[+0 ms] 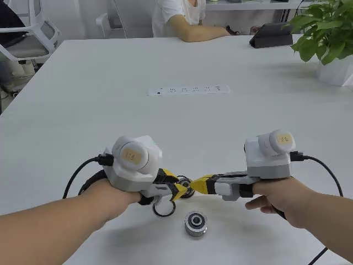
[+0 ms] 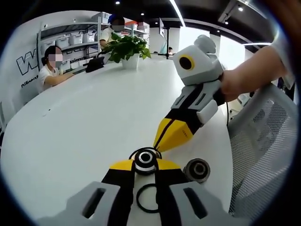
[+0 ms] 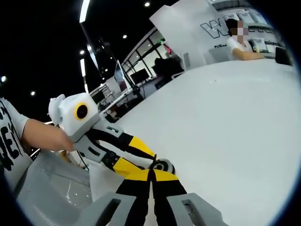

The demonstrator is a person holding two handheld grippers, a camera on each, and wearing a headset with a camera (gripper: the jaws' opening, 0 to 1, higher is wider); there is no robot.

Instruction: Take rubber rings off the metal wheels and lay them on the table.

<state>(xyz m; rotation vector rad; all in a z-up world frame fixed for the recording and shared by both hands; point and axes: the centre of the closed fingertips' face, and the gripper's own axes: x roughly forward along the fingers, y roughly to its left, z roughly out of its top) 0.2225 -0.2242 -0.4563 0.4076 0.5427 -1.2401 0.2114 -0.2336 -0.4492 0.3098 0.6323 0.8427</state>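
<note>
Left gripper clamps a metal wheel; right gripper, jaws narrow, pinches at its rim.
Loose rubber ring and second wheel lie on the table.

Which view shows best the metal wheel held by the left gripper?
The left gripper view: the metal wheel faces the camera, held in the left gripper. In the head view gripper tips hide most of it; in the right gripper view its edge peeks past the right gripper.
</note>
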